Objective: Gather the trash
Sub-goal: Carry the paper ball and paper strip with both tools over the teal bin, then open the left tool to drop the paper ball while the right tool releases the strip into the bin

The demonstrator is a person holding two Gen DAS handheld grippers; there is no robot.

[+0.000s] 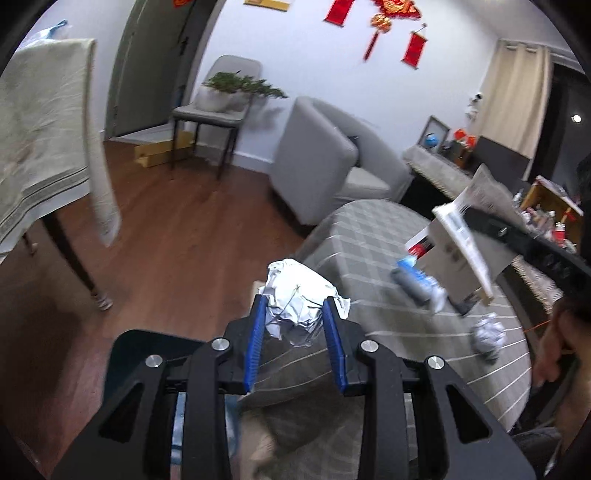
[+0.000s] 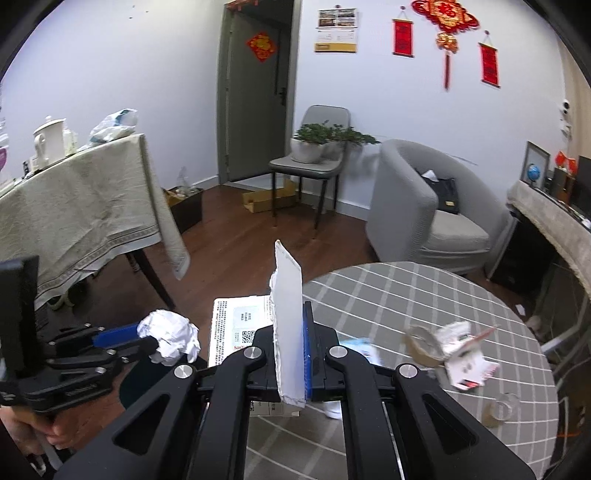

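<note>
A home's living room. A grey armchair (image 2: 436,206) sits right of centre, a potted plant (image 2: 314,142) on a chair (image 2: 314,162) by the door (image 2: 255,92). Red hangings (image 2: 445,22) decorate the upper-right wall; wood floor (image 2: 229,236) and cloth-covered tables (image 2: 74,206) fill the rest.

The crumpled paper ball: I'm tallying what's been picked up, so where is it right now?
The crumpled paper ball is clamped in the left gripper, off the edge of the round checked table; the right wrist view shows it at lower left.
</note>
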